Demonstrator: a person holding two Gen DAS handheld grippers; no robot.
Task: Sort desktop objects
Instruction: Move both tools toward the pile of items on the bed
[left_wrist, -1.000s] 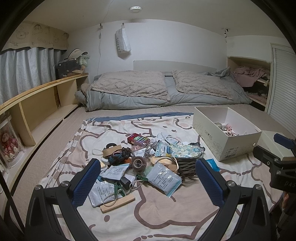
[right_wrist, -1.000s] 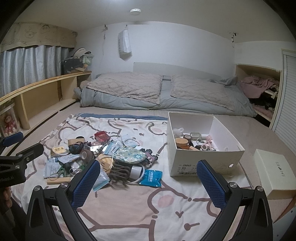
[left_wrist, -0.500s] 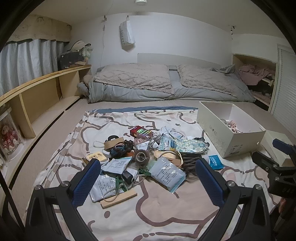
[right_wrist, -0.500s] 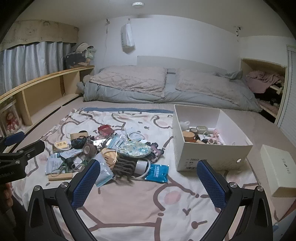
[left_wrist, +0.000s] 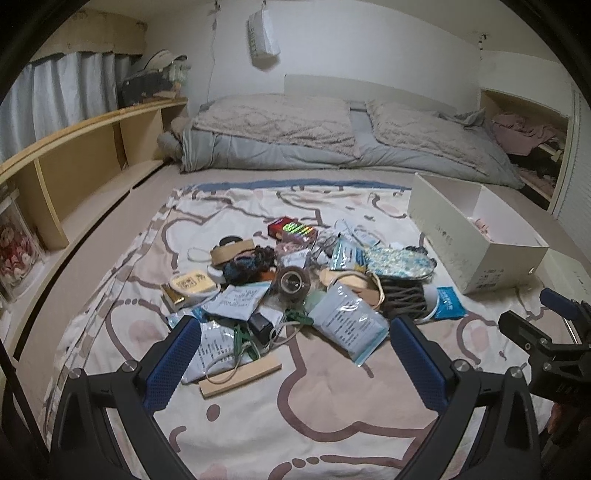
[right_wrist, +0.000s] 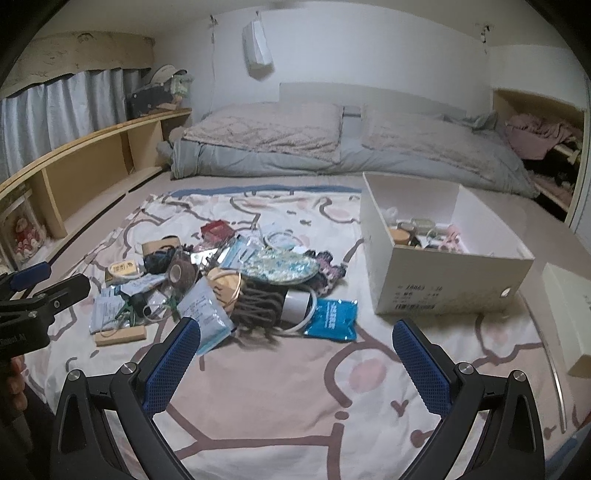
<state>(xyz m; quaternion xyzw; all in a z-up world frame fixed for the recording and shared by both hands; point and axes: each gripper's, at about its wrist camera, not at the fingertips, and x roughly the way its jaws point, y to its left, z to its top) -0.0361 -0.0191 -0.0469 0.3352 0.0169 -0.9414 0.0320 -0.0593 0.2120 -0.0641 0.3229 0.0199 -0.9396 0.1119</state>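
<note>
Both my grippers, left (left_wrist: 295, 363) and right (right_wrist: 297, 365), hung wide open with nothing in them. The clutter pile (left_wrist: 295, 288) sat on the blanket (left_wrist: 332, 406) just ahead of my left one, white box (right_wrist: 443, 273) off to its right.

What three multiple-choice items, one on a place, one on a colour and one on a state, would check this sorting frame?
1. Where does the open white cardboard box stand relative to the pile of small items?
A. left of it
B. right of it
C. on top of it

2. What colour are the textured finger pads of both grippers?
A. blue
B. red
C. grey

3. What state are the left gripper and right gripper in?
A. both shut on items
B. one holds a packet
C. both open and empty

Key: 1 B, the box sits to the pile's right in both views; 2 A, the pads show blue mesh; 3 C, the fingers are spread wide with only bedsheet between them.
</note>
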